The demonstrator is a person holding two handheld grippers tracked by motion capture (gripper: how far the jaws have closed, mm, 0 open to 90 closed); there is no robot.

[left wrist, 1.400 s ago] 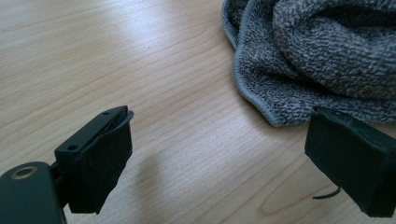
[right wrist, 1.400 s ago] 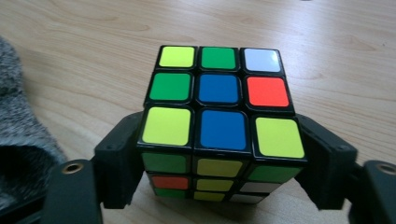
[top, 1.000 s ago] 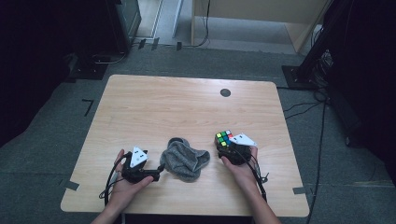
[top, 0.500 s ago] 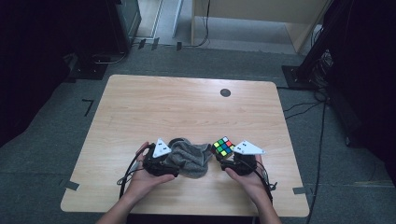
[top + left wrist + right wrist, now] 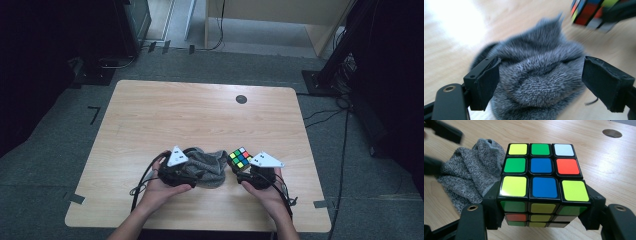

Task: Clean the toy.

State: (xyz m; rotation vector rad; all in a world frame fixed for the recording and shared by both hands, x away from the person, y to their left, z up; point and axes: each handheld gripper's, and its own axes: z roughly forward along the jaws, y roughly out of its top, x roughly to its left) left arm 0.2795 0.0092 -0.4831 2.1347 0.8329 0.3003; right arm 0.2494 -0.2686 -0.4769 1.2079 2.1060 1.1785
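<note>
1. The right gripper (image 5: 541, 220) is clamping a scrambled puzzle cube (image 5: 541, 167) between its two black jaws; the pads are pressing on the cube's two opposite side faces, near its lower layers, so the top face is sitting clear above the fingers and staying level; I judge this low, square grip is chosen to keep the cube from twisting or slipping while it is being carried.

2. The left gripper (image 5: 541, 82) is holding its jaws wide apart, one on either side of a crumpled grey knitted cloth (image 5: 536, 82); the cloth is bulging between the fingers, but the pads are not pressing on it; the open stance looks like preparation for a pinch, and the bunched fold in the middle is offering the thickest bite.

3. Just beyond the left fingers, the cube is showing at the upper right of the left gripper view, blurred; seen from above, the cloth (image 5: 207, 167) is lying on the table (image 5: 200, 115) directly between the two grippers, with the cube (image 5: 240, 158) at its right edge; whether cube and cloth are touching I cannot tell.

4. Farther off, beyond both sets of fingers, a dark round grommet (image 5: 241, 99) is sitting near the table's far edge.
</note>
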